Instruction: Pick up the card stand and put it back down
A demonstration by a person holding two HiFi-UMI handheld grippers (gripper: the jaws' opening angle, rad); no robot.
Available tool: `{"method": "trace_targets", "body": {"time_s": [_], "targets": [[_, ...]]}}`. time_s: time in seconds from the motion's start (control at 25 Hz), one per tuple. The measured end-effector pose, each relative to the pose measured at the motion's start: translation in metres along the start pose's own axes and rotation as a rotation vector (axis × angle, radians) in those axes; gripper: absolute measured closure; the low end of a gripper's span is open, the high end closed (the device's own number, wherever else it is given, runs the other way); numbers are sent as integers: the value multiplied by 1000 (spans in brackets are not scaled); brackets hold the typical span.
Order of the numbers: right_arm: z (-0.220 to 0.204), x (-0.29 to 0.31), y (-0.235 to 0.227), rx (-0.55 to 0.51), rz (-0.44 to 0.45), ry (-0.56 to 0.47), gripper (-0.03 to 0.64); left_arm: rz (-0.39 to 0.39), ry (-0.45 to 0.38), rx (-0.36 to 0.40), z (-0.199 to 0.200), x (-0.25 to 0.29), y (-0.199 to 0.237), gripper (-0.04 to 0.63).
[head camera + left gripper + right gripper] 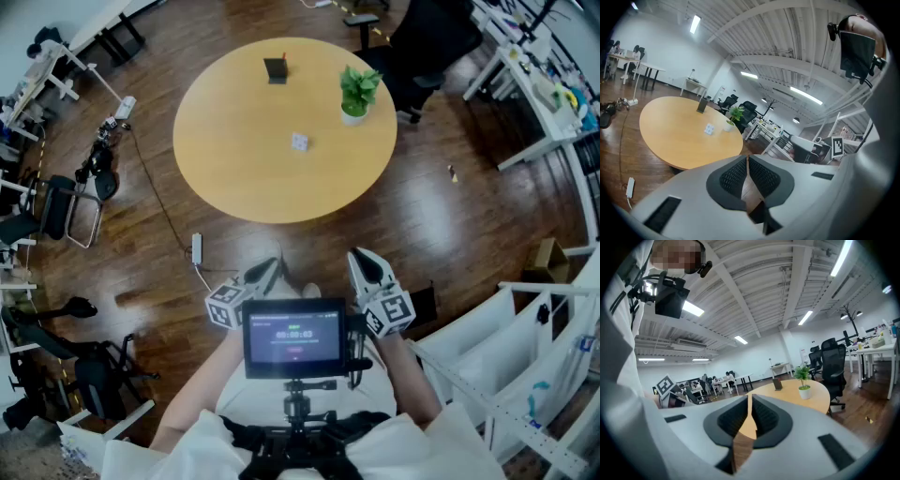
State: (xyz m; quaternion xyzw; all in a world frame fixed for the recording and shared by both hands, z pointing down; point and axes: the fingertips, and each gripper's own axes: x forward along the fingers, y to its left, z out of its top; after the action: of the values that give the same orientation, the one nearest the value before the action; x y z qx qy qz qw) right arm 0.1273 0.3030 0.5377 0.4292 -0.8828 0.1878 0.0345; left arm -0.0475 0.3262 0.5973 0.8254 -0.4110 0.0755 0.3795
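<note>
Dark and upright, the small card stand (pixel 276 69) stood at the far edge of the round light-wood desk (pixel 234 178), well ahead of both grippers. Near the body, the left gripper (pixel 265 270) and right gripper (pixel 364 264) had jaws pressed together, empty. The left seemed better aligned with it.
</note>
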Motion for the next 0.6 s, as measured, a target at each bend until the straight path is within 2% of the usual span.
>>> {"method": "trace_targets", "body": {"time_s": [0.6], "targets": [[27, 93, -27, 8, -56, 7, 581, -40, 31, 33, 86, 41, 72, 589]]}}
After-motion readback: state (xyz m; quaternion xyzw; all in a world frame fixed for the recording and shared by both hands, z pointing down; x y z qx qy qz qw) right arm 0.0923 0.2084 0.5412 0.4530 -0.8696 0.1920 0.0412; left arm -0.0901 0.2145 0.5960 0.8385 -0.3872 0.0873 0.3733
